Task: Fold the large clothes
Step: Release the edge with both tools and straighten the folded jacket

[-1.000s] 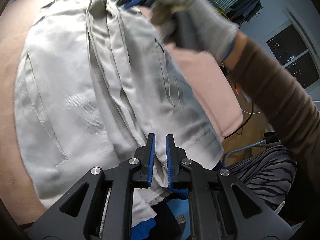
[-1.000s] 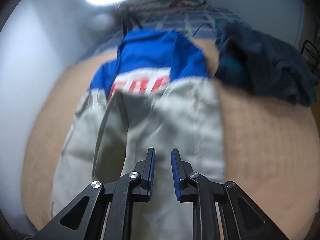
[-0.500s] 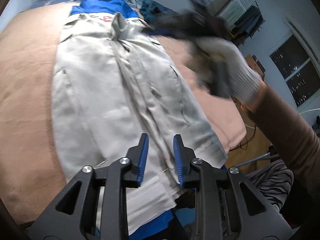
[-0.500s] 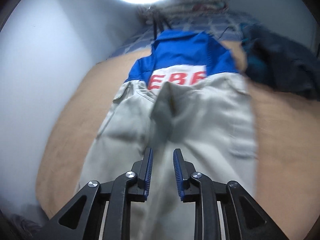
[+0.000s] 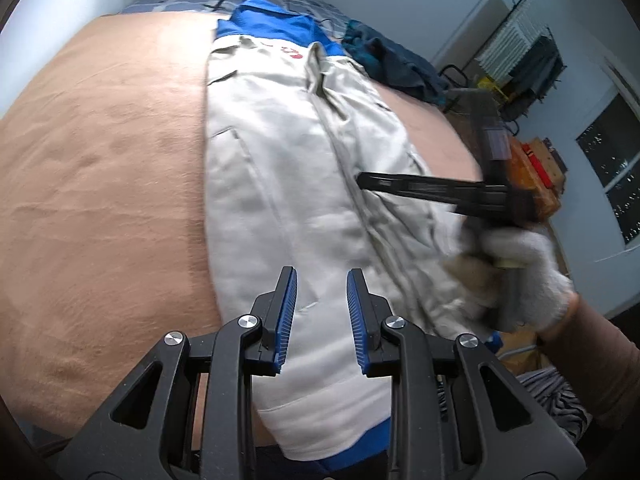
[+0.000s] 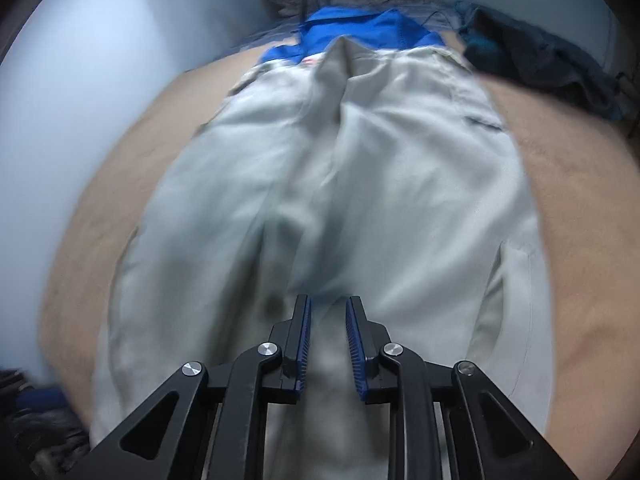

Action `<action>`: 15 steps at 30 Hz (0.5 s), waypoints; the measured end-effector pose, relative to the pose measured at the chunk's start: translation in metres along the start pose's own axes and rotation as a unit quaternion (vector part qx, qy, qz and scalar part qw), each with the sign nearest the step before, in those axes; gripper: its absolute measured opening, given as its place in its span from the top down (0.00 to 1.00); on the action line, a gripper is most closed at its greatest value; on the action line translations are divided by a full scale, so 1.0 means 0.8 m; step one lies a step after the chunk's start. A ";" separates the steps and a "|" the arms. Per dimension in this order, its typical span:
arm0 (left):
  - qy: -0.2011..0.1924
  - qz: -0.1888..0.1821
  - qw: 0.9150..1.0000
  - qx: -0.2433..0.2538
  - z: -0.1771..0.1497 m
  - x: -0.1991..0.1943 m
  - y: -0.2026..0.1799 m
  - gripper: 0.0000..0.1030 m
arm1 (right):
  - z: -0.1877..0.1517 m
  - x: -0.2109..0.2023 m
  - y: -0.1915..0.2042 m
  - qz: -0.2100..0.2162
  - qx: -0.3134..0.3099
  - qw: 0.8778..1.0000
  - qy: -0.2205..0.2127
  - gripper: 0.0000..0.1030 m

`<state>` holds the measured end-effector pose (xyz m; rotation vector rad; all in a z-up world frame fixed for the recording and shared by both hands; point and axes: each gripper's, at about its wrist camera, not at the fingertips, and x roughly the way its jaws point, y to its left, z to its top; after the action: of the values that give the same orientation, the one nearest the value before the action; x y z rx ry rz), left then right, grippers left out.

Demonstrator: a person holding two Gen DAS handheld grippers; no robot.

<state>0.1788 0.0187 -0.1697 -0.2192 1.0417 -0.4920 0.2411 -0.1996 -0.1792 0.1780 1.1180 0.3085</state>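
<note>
Our left gripper (image 5: 321, 285) hangs over the near end of the grey garment (image 5: 280, 184) with its blue pads parted and nothing between them; its jaws have just been opening. Our right gripper (image 6: 328, 314) has its jaws set a little apart, having just been closing slightly, and we see only cloth beneath the gap, none pinched. From the left wrist view the right gripper (image 5: 362, 180) reaches in from the right, its black tips over the central fold of the garment, gripped by a hand in a white knit glove (image 5: 528, 280).

The grey garment lies lengthwise on the tan bedcover (image 5: 100, 184), its blue yoke (image 5: 272, 26) at the far end. A dark blue heap of clothing (image 5: 396, 64) sits to the far right, just beside the garment.
</note>
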 end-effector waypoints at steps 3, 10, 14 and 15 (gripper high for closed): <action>0.003 0.006 1.000 0.004 -0.008 0.001 0.003 0.76 | -0.020 -0.045 -0.006 0.033 0.004 0.999 -0.014 0.80; 0.037 0.003 0.999 -0.012 -0.045 0.019 0.017 0.76 | -0.102 -0.135 -0.047 -0.052 -0.039 0.998 -0.012 0.77; 0.040 0.013 0.999 0.000 -0.063 0.024 0.014 0.73 | -0.149 -0.130 -0.062 -0.046 -0.031 0.998 0.025 0.77; 0.038 0.017 0.999 0.009 -0.068 0.025 0.010 0.71 | -0.159 -0.126 -0.062 -0.045 -0.032 0.998 0.031 0.76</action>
<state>0.1422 0.0192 -0.2156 -0.1676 1.1134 -0.4812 0.0930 -0.2819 -0.1623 0.0603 1.1724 0.2705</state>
